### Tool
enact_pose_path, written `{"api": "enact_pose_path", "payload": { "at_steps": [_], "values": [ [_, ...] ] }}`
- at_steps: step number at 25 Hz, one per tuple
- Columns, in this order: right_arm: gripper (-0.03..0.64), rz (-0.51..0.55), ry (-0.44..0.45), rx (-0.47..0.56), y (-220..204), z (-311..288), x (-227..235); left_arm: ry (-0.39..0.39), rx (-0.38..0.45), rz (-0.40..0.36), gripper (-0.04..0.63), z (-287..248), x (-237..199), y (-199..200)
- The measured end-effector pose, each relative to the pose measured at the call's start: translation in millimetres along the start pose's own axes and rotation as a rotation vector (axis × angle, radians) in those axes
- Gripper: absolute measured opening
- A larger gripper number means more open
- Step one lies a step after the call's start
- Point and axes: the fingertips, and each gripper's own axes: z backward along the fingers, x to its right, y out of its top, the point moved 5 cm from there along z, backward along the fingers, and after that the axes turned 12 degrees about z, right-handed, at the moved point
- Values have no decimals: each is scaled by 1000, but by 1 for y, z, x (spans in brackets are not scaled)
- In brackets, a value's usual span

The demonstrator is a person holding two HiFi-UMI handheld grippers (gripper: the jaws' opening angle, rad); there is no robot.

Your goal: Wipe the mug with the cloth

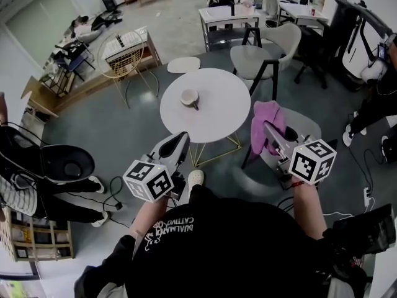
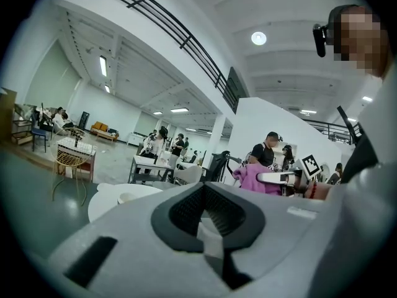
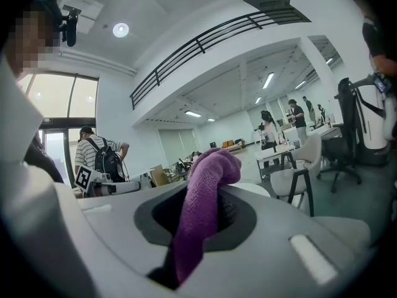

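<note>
A cream mug [image 1: 189,97] stands near the middle of the round white table [image 1: 223,113] in the head view. My left gripper [image 1: 180,142] hovers off the table's near edge, shut with nothing in it; its own view shows the closed jaws [image 2: 208,225] and the mug [image 2: 128,197] faintly beyond. To the right of the table, my right gripper [image 1: 268,129] is shut on a purple-pink cloth [image 1: 264,124], which hangs down beside it. In the right gripper view the cloth [image 3: 201,203] rises from between the jaws and folds over at the top. From the left gripper view the cloth [image 2: 255,177] is also visible.
A grey chair [image 1: 267,51] stands beyond the table and another grey chair [image 1: 305,129] lies under my right gripper. A wire chair [image 1: 124,54] and a small round stool [image 1: 183,64] are at the far left. A black chair [image 1: 65,160] sits at my left.
</note>
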Motion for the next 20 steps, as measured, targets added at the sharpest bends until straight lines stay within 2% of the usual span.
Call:
{"api": "enact_pose_path", "payload": {
  "at_steps": [8, 20],
  "values": [
    [57, -1, -14, -4, -6, 13, 10, 52, 1, 25, 3, -1, -1, -11],
    [57, 9, -18, -12, -6, 3, 23, 55, -22, 19, 3, -12, 2, -12]
  ]
}}
